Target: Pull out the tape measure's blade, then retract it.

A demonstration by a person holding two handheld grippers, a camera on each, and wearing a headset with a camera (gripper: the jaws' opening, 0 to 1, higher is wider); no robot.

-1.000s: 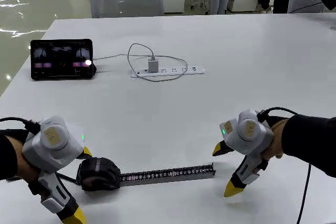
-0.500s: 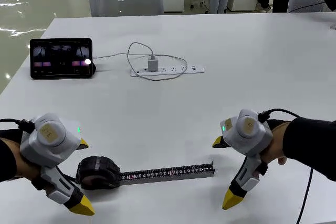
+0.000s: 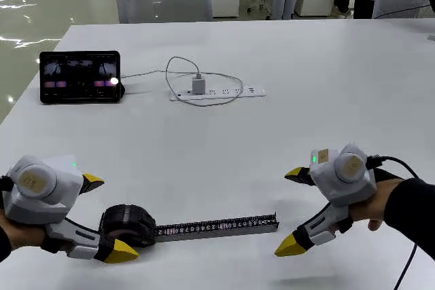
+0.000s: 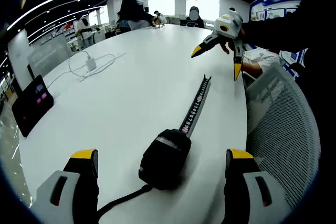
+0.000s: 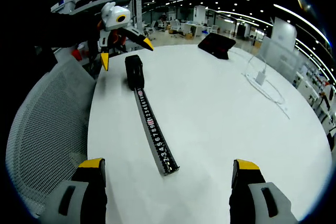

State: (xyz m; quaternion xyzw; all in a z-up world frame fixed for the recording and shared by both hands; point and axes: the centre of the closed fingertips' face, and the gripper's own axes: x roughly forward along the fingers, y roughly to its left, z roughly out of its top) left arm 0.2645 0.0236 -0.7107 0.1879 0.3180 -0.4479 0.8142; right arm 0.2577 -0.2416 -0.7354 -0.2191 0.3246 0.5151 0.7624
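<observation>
Between the left gripper's point(image 4: 161, 157) spread fingers point(image 4: 84, 162), the tape measure point(image 3: 128, 224), blade point(image 3: 217, 225) out.

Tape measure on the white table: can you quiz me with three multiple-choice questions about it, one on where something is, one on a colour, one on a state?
1. The tape measure's case lies nearest to:
A) the tablet
B) the left gripper
C) the power strip

2. The grippers' fingertips are:
A) red
B) yellow
C) blue

3. The blade is:
A) fully retracted
B) lifted in the air
C) pulled out, lying flat on the table

Answers:
1 B, the case sits just ahead of that gripper, between its open jaws.
2 B, yellow tips show in all three views.
3 C, the numbered strip stretches from the case across the tabletop.
</observation>
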